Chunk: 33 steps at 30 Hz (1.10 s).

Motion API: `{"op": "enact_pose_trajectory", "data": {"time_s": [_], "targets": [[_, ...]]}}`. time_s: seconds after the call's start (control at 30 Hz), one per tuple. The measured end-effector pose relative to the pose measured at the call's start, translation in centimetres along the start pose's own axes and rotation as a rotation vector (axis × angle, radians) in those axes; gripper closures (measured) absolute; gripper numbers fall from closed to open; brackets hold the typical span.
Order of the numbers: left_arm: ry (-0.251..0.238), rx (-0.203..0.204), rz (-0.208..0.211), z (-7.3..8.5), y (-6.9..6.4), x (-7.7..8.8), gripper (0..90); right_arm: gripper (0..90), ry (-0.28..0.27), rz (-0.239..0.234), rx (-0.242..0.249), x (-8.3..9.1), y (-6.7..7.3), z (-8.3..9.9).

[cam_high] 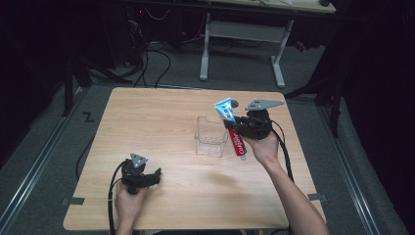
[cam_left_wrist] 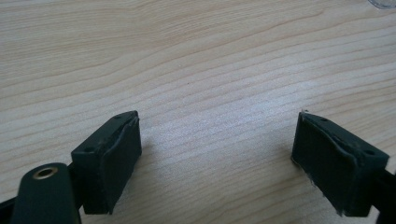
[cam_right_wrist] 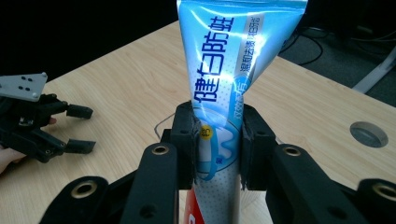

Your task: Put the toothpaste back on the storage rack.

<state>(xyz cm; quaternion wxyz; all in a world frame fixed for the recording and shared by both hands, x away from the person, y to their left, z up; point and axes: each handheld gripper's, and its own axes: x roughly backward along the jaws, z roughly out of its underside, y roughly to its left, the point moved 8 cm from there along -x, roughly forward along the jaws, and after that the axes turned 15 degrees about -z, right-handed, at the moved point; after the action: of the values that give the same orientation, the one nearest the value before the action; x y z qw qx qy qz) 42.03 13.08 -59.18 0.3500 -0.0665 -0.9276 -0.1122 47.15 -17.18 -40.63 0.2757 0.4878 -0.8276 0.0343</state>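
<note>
- Left gripper (cam_high: 147, 177): jaws wide, empty, near table (cam_high: 161, 117) edge.
- Right gripper (cam_right_wrist: 217, 140): clamped on tube (cam_right_wrist: 233, 70) mid-body, long axis roughly upright, just beside bin (cam_high: 211, 136).

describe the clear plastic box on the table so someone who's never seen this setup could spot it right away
Start at the light wooden table and look just right of its centre. There stands a small see-through container, open on top and apparently empty. It is the one transparent thing there, just left of the red and blue toothpaste tube gripped in the right gripper.

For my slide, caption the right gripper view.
Right gripper clamps a blue toothpaste tube above the wooden table.
</note>
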Motion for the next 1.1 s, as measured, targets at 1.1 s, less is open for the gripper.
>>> {"op": "enact_pose_trajectory", "data": {"time_s": [1.1], "targets": [[0.001,-0.001,0.000,0.0,0.0,0.0,16.0,70.9,-0.049,0.020,0.010,-1.3,-1.0,-4.0]]}}
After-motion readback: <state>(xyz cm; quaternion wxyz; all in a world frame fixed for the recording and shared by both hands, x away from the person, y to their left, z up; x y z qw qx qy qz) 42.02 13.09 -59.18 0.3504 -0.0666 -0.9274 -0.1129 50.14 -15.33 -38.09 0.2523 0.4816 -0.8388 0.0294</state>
